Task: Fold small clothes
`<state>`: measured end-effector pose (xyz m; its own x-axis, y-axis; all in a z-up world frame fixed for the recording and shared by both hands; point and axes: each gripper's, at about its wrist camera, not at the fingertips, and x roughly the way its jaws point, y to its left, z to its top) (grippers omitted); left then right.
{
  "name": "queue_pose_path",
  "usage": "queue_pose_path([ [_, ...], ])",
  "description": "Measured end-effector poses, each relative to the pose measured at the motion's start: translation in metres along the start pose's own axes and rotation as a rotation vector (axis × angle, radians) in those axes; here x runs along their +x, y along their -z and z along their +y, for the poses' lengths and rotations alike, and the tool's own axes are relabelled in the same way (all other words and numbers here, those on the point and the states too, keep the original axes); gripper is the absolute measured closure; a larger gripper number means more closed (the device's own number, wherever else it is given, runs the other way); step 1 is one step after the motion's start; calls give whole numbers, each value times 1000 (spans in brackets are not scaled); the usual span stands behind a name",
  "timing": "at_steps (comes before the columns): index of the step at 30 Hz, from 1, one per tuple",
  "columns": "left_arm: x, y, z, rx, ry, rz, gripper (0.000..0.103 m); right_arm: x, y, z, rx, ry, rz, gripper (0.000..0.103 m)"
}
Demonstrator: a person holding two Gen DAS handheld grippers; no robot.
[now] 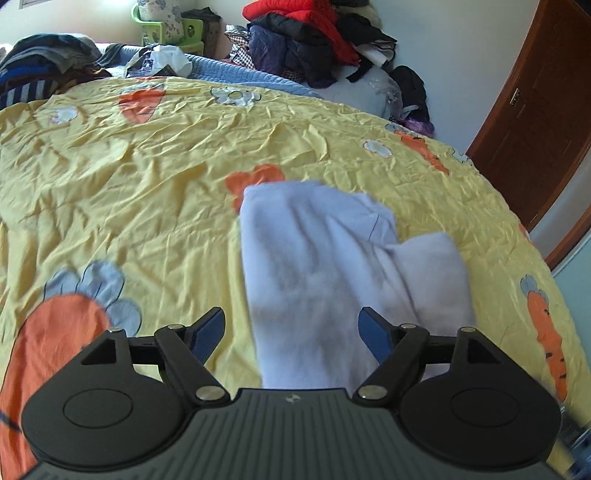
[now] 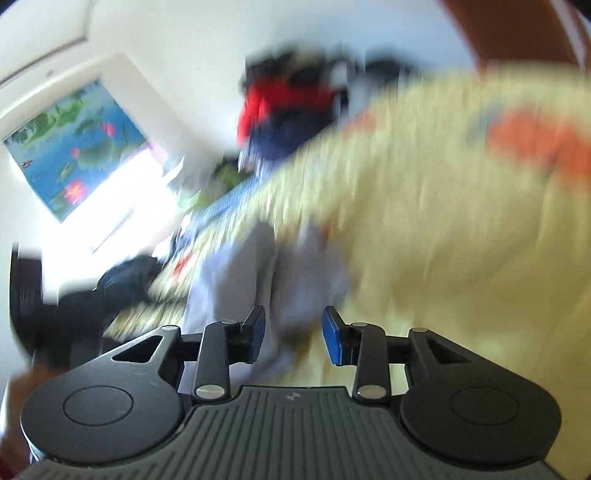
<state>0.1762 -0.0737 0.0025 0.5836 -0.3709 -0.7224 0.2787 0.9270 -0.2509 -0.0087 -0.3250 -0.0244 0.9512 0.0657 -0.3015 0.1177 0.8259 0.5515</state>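
Note:
A small pale lilac-white garment (image 1: 332, 266) lies partly folded on the yellow carrot-print bedspread (image 1: 147, 184), with a thicker folded flap on its right side. My left gripper (image 1: 291, 321) hovers over its near end with its jaws wide apart and nothing pinched between them. The right wrist view is heavily blurred. There the same pale garment (image 2: 258, 266) shows as a rumpled shape just beyond my right gripper (image 2: 294, 314). That gripper's blue pads (image 2: 332, 339) stand apart and press on no cloth. The bedspread (image 2: 443, 221) fills the right of that view.
A tall heap of red and dark clothes (image 1: 306, 37) stands beyond the bed's far edge. Darker clothes (image 1: 48, 62) lie at the far left, by a green plastic item (image 1: 166, 26). A brown door (image 1: 535, 110) is at right. A pond picture (image 2: 74, 147) hangs on the wall.

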Motion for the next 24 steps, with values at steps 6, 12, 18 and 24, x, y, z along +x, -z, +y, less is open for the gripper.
queue_pose_path([
  [6, -4, 22, -7, 8, -23, -12, 24, 58, -21, 35, -130, -95, 123, 34],
  [12, -5, 33, -15, 63, -49, -16, 23, 104, -13, 36, -227, 117, 197, 52],
  [18, -1, 32, -12, 81, -59, -21, 19, 89, -21, 8, -139, 62, 192, 23],
  [24, 8, 29, -6, 68, -52, -10, 14, 107, -34, -24, -24, -59, 288, 12],
])
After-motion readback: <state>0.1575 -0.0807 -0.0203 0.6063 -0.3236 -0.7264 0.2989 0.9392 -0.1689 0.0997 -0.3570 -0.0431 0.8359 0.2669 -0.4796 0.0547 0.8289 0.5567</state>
